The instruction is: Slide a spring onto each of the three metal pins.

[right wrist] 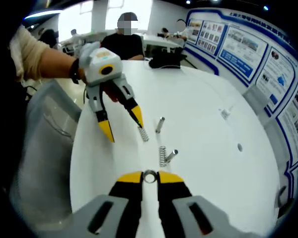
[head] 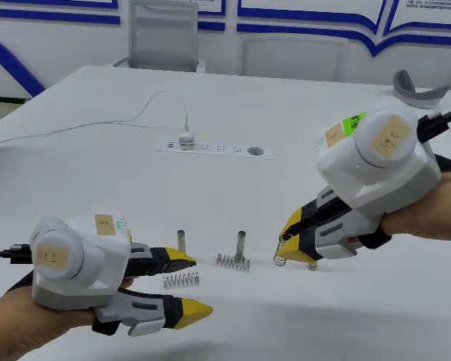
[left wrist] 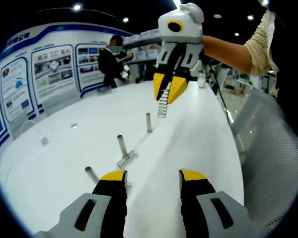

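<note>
Two metal pins point(head: 181, 240) point(head: 240, 244) stand upright on the white table point(head: 233, 113). One spring point(head: 181, 280) lies flat between the jaws of my open left gripper point(head: 189, 284). Another spring point(head: 232, 262) lies at the foot of the middle pin. My right gripper point(head: 297, 244) is shut on a third spring point(head: 281, 251), which hangs down from its tips. In the left gripper view that held spring point(left wrist: 162, 106) hangs just right of the far pin point(left wrist: 148, 122), apart from it. In the right gripper view the spring's ring end point(right wrist: 149, 175) sits between the shut tips.
A white power strip point(head: 214, 148) with a plug and cable lies at mid-table behind the pins. A grey chair point(head: 163, 34) stands at the far edge. People sit at tables point(right wrist: 164, 42) in the background. A mesh chair back point(left wrist: 270, 158) is beside the table.
</note>
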`<state>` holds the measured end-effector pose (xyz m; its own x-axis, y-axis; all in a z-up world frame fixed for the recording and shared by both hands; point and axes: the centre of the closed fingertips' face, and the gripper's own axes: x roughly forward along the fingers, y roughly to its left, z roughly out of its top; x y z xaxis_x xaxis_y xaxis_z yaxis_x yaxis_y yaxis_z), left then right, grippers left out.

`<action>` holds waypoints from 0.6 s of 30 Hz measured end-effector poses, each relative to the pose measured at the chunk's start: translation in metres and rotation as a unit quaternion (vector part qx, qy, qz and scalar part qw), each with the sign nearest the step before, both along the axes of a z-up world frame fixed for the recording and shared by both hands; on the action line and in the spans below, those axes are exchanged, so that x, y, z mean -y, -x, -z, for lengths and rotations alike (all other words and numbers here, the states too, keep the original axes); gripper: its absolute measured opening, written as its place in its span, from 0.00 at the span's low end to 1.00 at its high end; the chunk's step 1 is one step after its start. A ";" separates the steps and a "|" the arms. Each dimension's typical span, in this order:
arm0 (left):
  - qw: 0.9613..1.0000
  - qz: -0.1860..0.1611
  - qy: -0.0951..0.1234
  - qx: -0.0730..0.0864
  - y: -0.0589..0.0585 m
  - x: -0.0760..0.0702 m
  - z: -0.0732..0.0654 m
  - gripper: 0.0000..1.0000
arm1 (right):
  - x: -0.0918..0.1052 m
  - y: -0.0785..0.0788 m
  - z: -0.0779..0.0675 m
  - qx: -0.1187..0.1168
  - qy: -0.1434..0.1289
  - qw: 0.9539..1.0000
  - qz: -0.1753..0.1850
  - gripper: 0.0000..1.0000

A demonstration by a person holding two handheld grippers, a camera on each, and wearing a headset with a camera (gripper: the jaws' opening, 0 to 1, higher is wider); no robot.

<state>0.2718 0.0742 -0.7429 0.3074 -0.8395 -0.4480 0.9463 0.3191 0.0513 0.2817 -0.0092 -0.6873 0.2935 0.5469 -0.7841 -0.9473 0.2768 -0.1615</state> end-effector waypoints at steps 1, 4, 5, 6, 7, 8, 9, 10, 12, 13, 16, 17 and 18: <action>1.000 -0.002 0.000 0.000 0.000 -0.001 0.000 0.43 | 0.002 -0.002 -0.001 0.001 -0.001 1.000 0.003 0.12; 1.000 -0.008 0.000 -0.002 -0.001 -0.005 0.001 0.44 | 0.008 -0.005 -0.004 0.003 0.000 1.000 0.010 0.12; 1.000 -0.010 0.001 -0.003 -0.001 -0.006 0.001 0.44 | 0.009 -0.006 -0.004 0.004 0.000 1.000 0.012 0.12; 1.000 -0.014 0.002 -0.004 -0.002 -0.008 0.002 0.44 | 0.011 -0.007 -0.006 0.004 0.001 1.000 0.015 0.12; 1.000 -0.017 0.002 -0.005 -0.002 -0.009 0.002 0.45 | 0.013 -0.008 -0.007 0.005 0.001 1.000 0.017 0.12; 1.000 -0.020 0.002 -0.005 -0.003 -0.011 0.003 0.45 | 0.015 -0.010 -0.008 0.006 0.002 1.000 0.020 0.12; 1.000 -0.022 0.002 -0.005 -0.003 -0.012 0.003 0.46 | 0.017 -0.011 -0.009 0.007 0.002 1.000 0.022 0.12; 1.000 -0.024 0.003 -0.006 -0.004 -0.013 0.003 0.46 | 0.019 -0.013 -0.010 0.008 0.003 1.000 0.025 0.12; 1.000 -0.027 0.003 -0.006 -0.004 -0.015 0.004 0.47 | 0.023 -0.017 -0.012 0.010 0.004 1.000 0.030 0.12; 1.000 -0.030 0.003 -0.006 -0.005 -0.016 0.004 0.47 | 0.025 -0.019 -0.013 0.010 0.004 0.999 0.032 0.12; 0.999 -0.036 0.008 -0.007 -0.006 -0.018 0.003 0.47 | 0.029 -0.023 -0.014 0.012 0.006 0.999 0.038 0.12; 0.999 -0.037 0.009 -0.008 -0.006 -0.018 0.003 0.47 | 0.030 -0.024 -0.014 0.012 0.007 0.999 0.039 0.12; 0.999 -0.039 0.010 -0.008 -0.006 -0.018 0.003 0.48 | 0.032 -0.026 -0.015 0.012 0.007 0.999 0.041 0.12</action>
<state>0.2779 0.0925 -0.7458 0.3651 -0.8218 -0.4374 0.9193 0.3925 0.0298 0.3077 -0.0409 -0.6728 0.3554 0.5083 -0.7844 -0.9171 0.3515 -0.1878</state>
